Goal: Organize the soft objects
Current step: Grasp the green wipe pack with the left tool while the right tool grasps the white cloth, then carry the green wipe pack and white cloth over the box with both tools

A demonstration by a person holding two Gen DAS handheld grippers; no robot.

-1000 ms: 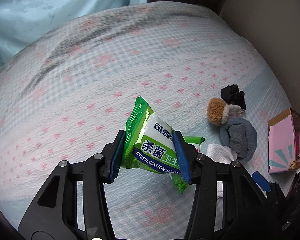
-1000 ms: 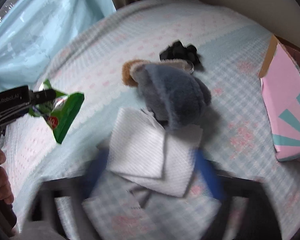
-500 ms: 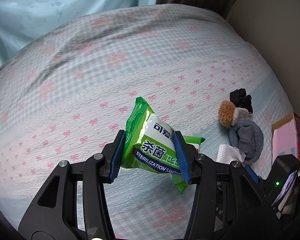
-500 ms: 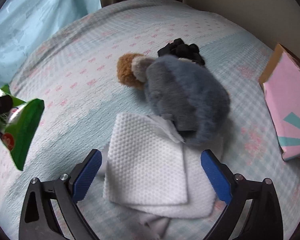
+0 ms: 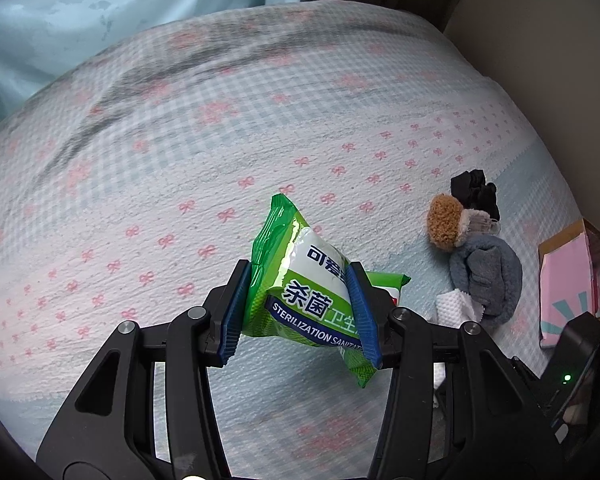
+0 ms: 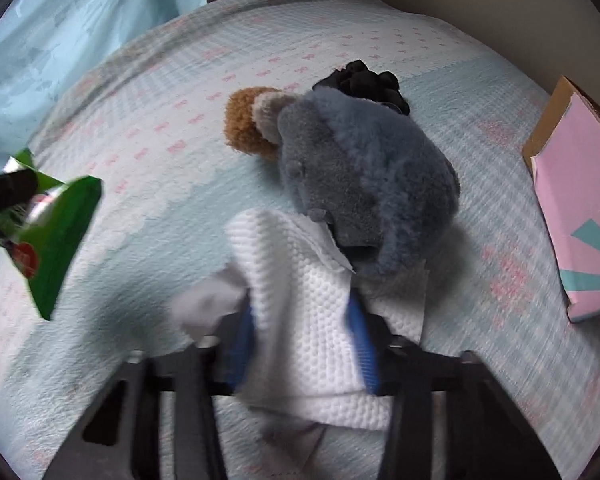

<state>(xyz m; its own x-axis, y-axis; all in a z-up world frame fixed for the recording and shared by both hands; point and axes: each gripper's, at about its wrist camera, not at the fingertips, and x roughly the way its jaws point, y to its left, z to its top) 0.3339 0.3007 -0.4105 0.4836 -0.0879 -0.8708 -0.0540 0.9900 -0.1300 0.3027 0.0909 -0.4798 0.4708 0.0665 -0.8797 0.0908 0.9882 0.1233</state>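
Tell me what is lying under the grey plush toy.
The white paper towel runs under the near edge of the grey plush toy, on the bedspread. The right gripper is closed on the towel. How far it reaches underneath is hidden by the toy.

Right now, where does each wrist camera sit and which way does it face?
Left wrist: rides behind the left gripper, faces across the bed toward the curtain; its blue fingers clamp the wipes pack.
Right wrist: rides behind the right gripper, looks down at the bed; its fingers close on the white cloth before the grey plush.
Shared: pack, cloth, plush, black item, pink box.
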